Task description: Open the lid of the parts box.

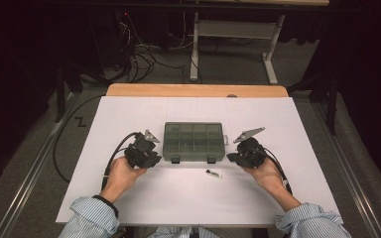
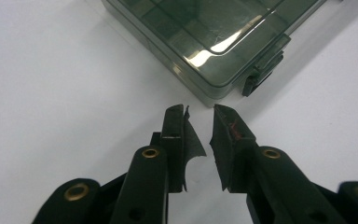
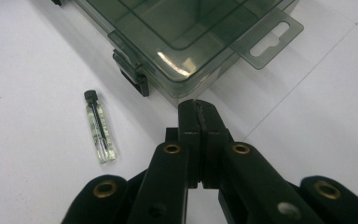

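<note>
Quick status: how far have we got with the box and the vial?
Nothing looks done: the box sits closed, both front latches down. The vial lies on the table in front of it. The left gripper and right gripper hold nothing, flanking the box. Opening and loading remain.

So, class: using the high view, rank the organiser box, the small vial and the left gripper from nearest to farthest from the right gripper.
1. Small vial, just to the right gripper's left, on the table.
2. Organiser box, centre, slightly farther; fairly close call.
3. Left gripper, beyond the box's far side.
</note>
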`<state>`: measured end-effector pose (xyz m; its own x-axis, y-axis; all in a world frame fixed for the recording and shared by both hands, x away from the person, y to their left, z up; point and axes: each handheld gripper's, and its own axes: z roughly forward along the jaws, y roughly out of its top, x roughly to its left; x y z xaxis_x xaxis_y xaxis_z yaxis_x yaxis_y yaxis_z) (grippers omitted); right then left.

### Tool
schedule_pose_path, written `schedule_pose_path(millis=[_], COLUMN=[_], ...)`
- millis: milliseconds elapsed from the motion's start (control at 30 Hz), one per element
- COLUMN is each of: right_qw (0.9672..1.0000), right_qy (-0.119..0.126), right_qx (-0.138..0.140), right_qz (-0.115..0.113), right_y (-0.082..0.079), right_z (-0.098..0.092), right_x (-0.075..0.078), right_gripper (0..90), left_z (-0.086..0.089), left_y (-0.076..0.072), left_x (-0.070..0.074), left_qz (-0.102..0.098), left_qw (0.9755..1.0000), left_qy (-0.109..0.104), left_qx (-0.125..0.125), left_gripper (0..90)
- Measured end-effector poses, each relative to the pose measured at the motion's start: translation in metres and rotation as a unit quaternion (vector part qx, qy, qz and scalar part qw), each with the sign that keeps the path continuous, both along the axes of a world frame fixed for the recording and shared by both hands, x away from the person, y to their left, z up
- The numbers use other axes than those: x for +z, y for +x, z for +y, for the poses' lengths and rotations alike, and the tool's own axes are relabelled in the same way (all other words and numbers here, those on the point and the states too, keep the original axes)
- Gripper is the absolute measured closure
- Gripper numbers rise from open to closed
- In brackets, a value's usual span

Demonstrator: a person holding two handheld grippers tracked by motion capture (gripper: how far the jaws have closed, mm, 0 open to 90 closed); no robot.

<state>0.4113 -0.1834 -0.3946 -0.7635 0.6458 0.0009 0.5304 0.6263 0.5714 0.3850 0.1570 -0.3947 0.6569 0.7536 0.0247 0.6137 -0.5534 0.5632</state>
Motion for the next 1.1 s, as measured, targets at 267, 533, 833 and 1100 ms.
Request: schedule_pose_path(millis=[267, 533, 833, 1100], right_qw=[1.0000, 1.0000, 1.0000, 1.0000], right_qy=[-0.003, -0.002, 0.000, 0.000], right_qx=[0.008, 0.009, 0.008, 0.009], right_qz=[0.001, 0.003, 0.003, 0.003], right_y=[0.0001, 0.0005, 0.0006, 0.0008], right_z=[0.0032, 0.0044, 0.0057, 0.0056], right_x=[-0.0010, -0.0013, -0.0017, -0.0017], right_gripper=[90.0, 90.0, 90.0, 90.0], left_z=[-0.0048, -0.0063, -0.0079, -0.0072], left_y=[0.0027, 0.0038, 0.0033, 0.0009], left_x=[-0.0041, -0.0052, -0.0062, -0.0033], left_qz=[-0.001, -0.001, -0.002, -0.005], left_qw=[0.9999, 0.9998, 0.9998, 0.9998], left_qy=[0.014, 0.018, 0.020, 0.015], left_qx=[-0.002, -0.004, -0.006, -0.010], left_gripper=[76.7, 76.9, 77.5, 78.9])
